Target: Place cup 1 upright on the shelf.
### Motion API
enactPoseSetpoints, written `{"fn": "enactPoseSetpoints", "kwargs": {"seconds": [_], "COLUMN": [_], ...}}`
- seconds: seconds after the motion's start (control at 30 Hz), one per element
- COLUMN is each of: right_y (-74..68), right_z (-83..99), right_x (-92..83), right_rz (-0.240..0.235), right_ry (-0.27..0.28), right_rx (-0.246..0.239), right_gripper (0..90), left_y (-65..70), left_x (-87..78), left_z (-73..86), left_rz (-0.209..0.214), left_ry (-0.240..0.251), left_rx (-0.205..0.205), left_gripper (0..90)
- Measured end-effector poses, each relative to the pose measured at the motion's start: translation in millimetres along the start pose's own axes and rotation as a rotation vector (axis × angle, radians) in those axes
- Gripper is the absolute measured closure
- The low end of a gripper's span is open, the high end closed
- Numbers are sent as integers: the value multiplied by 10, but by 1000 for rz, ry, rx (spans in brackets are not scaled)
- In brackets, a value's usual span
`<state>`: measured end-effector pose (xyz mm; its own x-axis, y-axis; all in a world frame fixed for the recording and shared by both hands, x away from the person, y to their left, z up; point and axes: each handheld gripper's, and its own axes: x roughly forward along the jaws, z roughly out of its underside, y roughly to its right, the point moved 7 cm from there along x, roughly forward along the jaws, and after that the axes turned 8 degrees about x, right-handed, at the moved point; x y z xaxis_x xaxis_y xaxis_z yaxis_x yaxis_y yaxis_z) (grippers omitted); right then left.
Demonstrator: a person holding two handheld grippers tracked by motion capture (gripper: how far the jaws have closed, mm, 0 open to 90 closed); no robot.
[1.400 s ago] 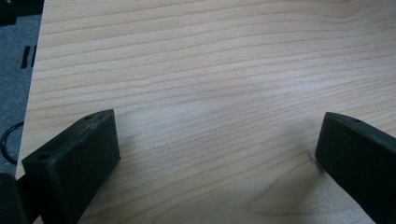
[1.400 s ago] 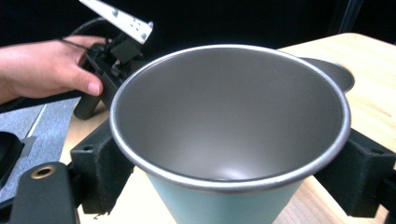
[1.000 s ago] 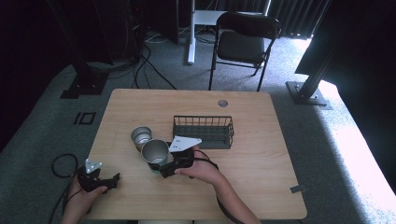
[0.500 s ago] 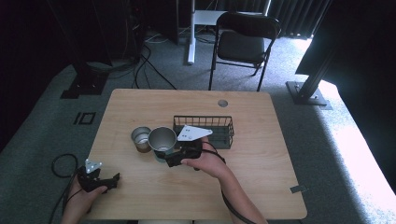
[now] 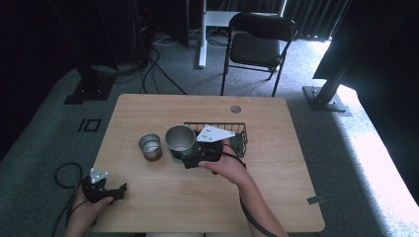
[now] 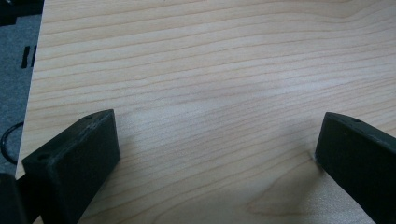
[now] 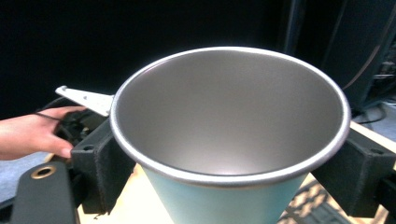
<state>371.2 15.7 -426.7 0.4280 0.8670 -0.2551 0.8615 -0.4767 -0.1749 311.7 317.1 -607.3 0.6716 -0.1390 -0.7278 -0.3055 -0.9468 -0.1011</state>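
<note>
A tall metal cup (image 5: 180, 139) with a pale teal outside is held upright above the table (image 5: 197, 202), just left of a black wire basket (image 5: 236, 129). My right gripper (image 5: 184, 157) is shut on the cup; in the right gripper view the jaws press both sides of the cup (image 7: 229, 116) below its rim. A smaller metal cup (image 5: 149, 146) stands on the table to its left. My left gripper (image 5: 118, 190) rests at the table's front left corner, open, with bare wood (image 6: 210, 70) between its jaws.
A round cable hole (image 5: 235, 109) sits near the table's far edge. A folding chair (image 5: 259, 47) stands behind the table. Past the cup, the right gripper view shows the person's other hand (image 7: 32, 135).
My right gripper has carried the tall cup up and to the right, away from the small cup and closer to the basket. The left gripper has stayed put.
</note>
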Motion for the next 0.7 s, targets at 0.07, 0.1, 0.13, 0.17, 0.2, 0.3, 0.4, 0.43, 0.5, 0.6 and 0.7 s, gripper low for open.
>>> {"fn": "enactPoseSetpoints", "kwargs": {"seconds": [0.07, 0.1, 0.13, 0.17, 0.2, 0.3, 0.4, 0.43, 0.5, 0.6, 0.7], "right_y": [73, 96, 121, 148, 172, 261, 338, 369, 438, 553, 657], "right_z": [-47, -59, -69, -85, -90, -112, -133, -143, -156, -176, -185], "right_x": [-51, -67, -84, -101, -117, -160, -202, -216, -240, -285, -333], "right_rz": [33, 44, 53, 65, 74, 119, 157, 177, 228, 308, 372], "right_ry": [13, 15, 17, 28, 26, 41, 56, 64, 70, 84, 95], "right_rx": [12, 18, 18, 29, 33, 44, 61, 69, 68, 80, 86], "right_gripper": [136, 136, 136, 136, 136, 136, 136, 136, 137, 137, 137], "left_y": [0, 0, 0, 0, 0, 0, 0, 0, 0, 0, 0], "left_x": [0, 0, -1, 0, 0, 1, 1, 1, 1, 1, 1], "left_z": [0, 0, 0, 0, 0, -1, -1, -1, -1, -1, -1], "left_rz": [0, 0, 0, 0, 0, -1, -1, -1, -1, -1, -1], "left_ry": [0, 0, -1, 0, 0, 1, 1, 2, 1, 1, 1], "left_rx": [0, 0, 0, 0, 0, 0, 0, -1, -1, 0, 0], "left_gripper": [4, 4, 5, 4, 4, 4, 4, 4, 4, 4, 4]}}
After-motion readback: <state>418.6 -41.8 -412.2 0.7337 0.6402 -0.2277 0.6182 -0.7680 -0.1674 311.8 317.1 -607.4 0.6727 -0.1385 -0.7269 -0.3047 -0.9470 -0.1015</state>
